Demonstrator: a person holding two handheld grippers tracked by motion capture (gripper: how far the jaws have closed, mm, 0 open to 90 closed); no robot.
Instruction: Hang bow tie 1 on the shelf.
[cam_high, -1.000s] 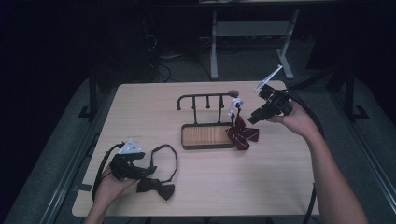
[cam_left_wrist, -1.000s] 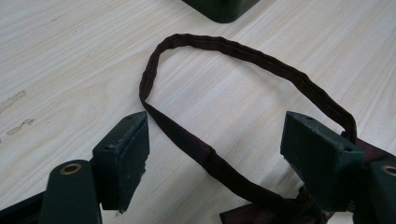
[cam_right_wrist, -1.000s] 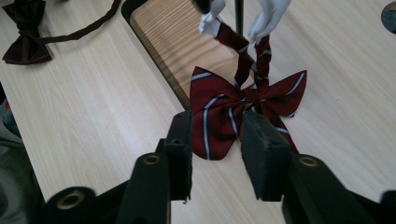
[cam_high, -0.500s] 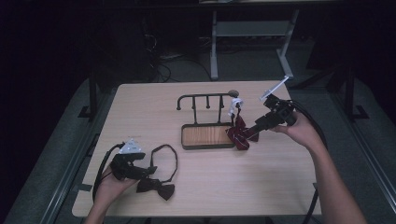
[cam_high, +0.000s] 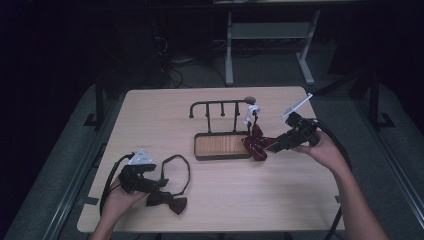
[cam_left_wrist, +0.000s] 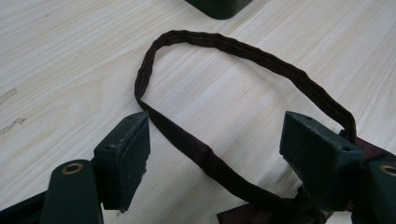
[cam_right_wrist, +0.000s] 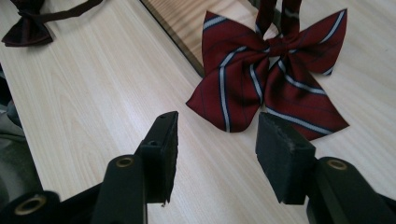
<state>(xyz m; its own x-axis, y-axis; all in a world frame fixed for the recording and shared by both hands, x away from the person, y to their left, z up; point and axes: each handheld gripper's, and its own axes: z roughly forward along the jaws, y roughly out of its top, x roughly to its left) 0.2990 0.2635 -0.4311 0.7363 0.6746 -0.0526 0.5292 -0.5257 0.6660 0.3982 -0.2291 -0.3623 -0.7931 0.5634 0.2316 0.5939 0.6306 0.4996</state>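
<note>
A red striped bow tie (cam_high: 256, 145) (cam_right_wrist: 271, 70) hangs by its strap from the right end of a black hook rack (cam_high: 220, 105), and its lower wings lie on the table. My right gripper (cam_high: 274, 145) (cam_right_wrist: 219, 123) is low beside it at the right and open. Its jaws have just been opening, with nothing between them and the bow just ahead. A dark bow tie (cam_high: 170, 202) (cam_right_wrist: 28, 28) lies near the front left. Its strap loop (cam_left_wrist: 243, 51) runs between the pads of my open left gripper (cam_high: 150, 176) (cam_left_wrist: 217, 126), which do not press on it.
The rack stands on a wooden base with a dark rim (cam_high: 222, 157) at the table's middle. A white tag (cam_high: 251, 111) hangs by the rack's right end. The table's front edge (cam_high: 210, 231) is close to the left hand. A desk frame (cam_high: 270, 35) stands beyond the table.
My right hand has sunk toward the table and now sits low beside the red bow tie. The left hand and the dark bow tie have stayed put.
</note>
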